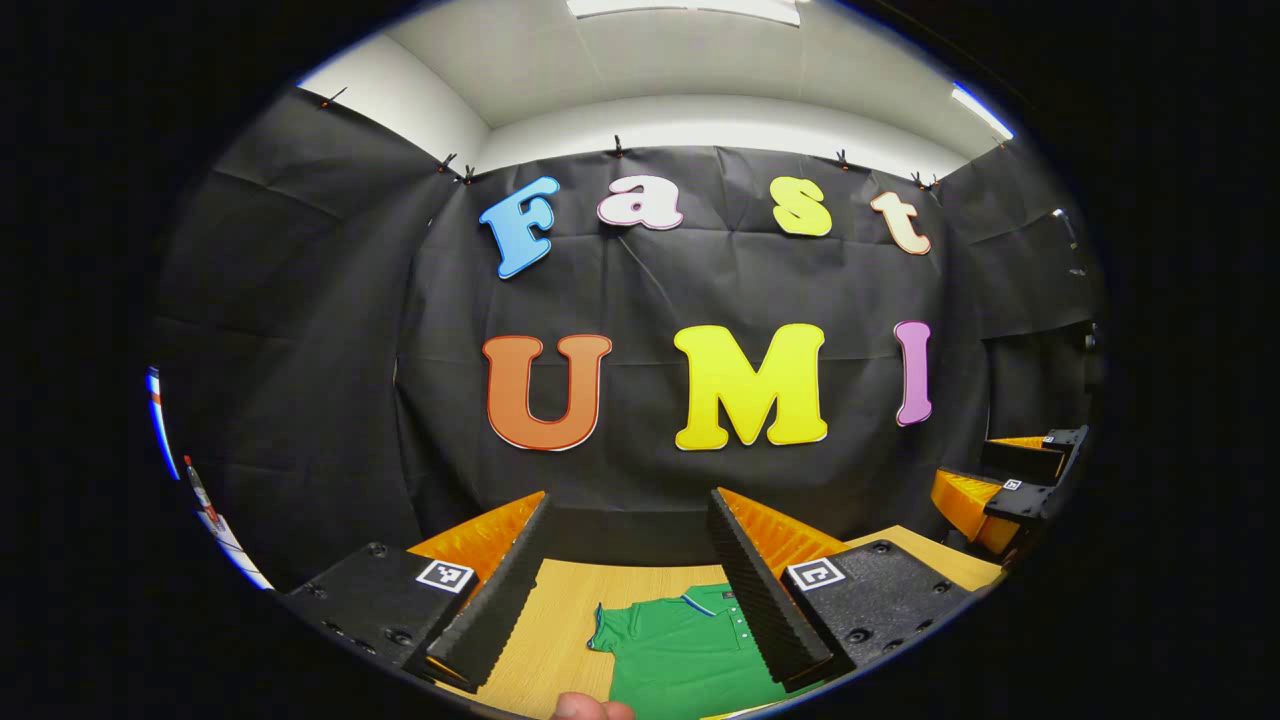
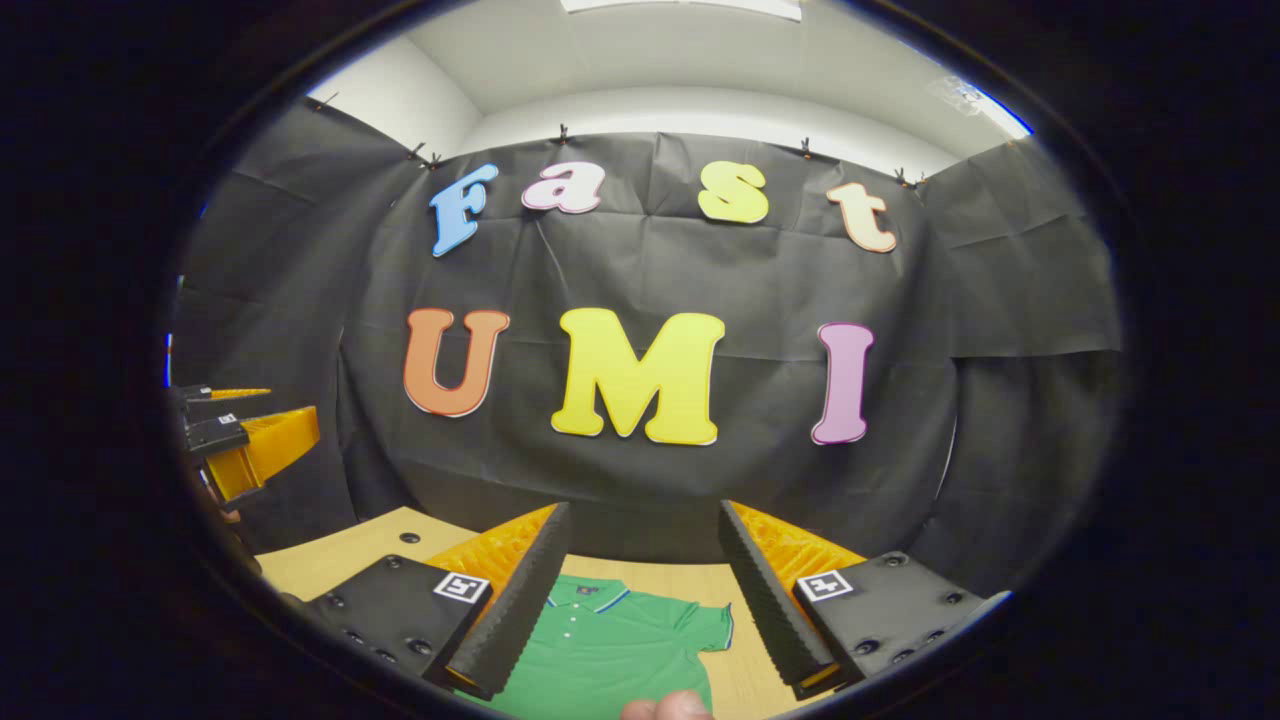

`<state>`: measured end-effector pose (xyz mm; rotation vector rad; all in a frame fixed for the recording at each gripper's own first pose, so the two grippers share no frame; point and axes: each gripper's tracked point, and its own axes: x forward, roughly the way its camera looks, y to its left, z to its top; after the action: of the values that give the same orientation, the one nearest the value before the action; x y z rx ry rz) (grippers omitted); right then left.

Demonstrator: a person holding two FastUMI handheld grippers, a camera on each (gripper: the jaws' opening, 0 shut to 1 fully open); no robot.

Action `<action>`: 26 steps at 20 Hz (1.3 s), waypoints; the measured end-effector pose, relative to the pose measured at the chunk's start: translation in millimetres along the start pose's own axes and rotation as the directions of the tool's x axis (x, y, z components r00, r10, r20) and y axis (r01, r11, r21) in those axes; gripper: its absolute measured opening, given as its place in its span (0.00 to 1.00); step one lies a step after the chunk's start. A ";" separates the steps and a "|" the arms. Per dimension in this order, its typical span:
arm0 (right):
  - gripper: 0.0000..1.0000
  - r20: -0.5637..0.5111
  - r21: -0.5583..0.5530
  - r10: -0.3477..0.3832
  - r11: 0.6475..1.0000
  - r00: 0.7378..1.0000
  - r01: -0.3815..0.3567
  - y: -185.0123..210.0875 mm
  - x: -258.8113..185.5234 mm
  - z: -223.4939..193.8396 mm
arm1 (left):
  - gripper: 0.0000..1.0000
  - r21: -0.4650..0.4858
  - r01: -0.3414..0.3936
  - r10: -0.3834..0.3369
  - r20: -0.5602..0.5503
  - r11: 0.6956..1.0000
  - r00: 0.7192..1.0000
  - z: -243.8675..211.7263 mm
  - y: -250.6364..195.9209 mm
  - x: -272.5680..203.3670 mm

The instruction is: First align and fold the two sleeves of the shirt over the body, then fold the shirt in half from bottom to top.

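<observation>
Shirt (image 1: 690, 650): green, lay flat on the table (image 1: 550, 620), sleeves spread.
Left claw (image 1: 630, 590): held above it, fingers apart, empty.
Right claw (image 2: 640, 600): likewise spread, gripping nothing.

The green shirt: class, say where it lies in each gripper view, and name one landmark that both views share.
Left gripper view: the green shirt lies at bottom centre on the wooden table, between the left gripper's open fingers, one sleeve spread out.
Right gripper view: the shirt lies at bottom centre, between the right gripper's open fingers, collar toward the wall.
Shared landmark: the shirt's buttoned collar.
</observation>
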<state>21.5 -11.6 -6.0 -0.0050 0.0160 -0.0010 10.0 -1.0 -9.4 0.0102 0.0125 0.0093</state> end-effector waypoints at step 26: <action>0.94 -0.177 0.004 0.017 1.000 0.984 -0.016 -52.7 31.6 -85.2 | 0.98 0.018 -0.010 0.010 -0.028 1.000 1.000 -14.8 -16.2 3.1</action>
<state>51.7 -64.7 -91.4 -0.0025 0.1944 0.0153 13.0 -17.1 -24.3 0.0277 0.0405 0.0191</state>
